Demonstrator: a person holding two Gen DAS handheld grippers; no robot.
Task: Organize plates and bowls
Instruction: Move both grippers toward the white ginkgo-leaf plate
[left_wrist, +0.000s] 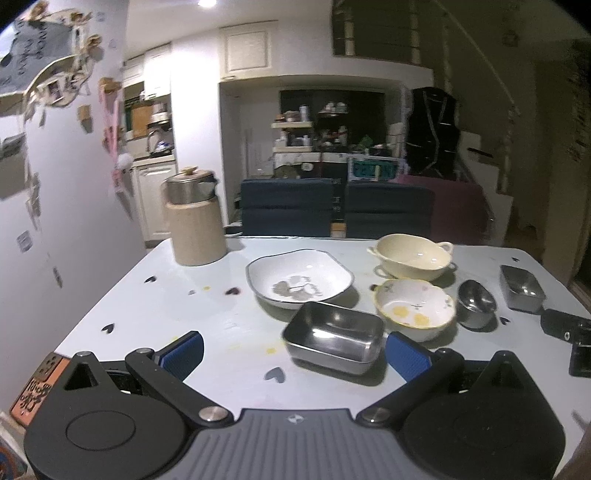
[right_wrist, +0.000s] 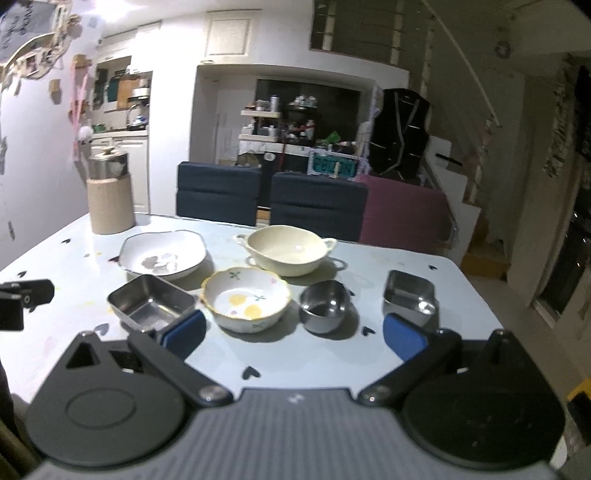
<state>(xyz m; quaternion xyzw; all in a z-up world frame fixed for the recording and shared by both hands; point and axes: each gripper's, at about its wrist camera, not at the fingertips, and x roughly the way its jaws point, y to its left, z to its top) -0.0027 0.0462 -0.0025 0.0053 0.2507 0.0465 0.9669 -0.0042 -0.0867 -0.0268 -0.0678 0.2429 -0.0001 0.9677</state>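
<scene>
Six dishes stand on the pale table (left_wrist: 207, 317). A white plate with a grey print (left_wrist: 298, 277) (right_wrist: 162, 254) is at the back left. A cream two-handled bowl (left_wrist: 413, 254) (right_wrist: 286, 249) is at the back. A yellow-rimmed flowered bowl (left_wrist: 415, 308) (right_wrist: 245, 297) is in the middle. A steel rectangular tray (left_wrist: 334, 334) (right_wrist: 151, 301), a round steel bowl (left_wrist: 476, 302) (right_wrist: 325, 304) and a small steel square dish (left_wrist: 521, 288) (right_wrist: 409, 295) flank it. My left gripper (left_wrist: 295, 352) is open and empty, just before the tray. My right gripper (right_wrist: 294, 334) is open and empty, before the flowered bowl and round steel bowl.
A beige canister with a steel pot on top (left_wrist: 195, 221) (right_wrist: 109, 190) stands at the table's far left corner. Two dark blue chairs (left_wrist: 288, 206) (right_wrist: 317, 205) stand behind the table. The other gripper's black body shows at each view's edge (left_wrist: 569, 332) (right_wrist: 22, 299).
</scene>
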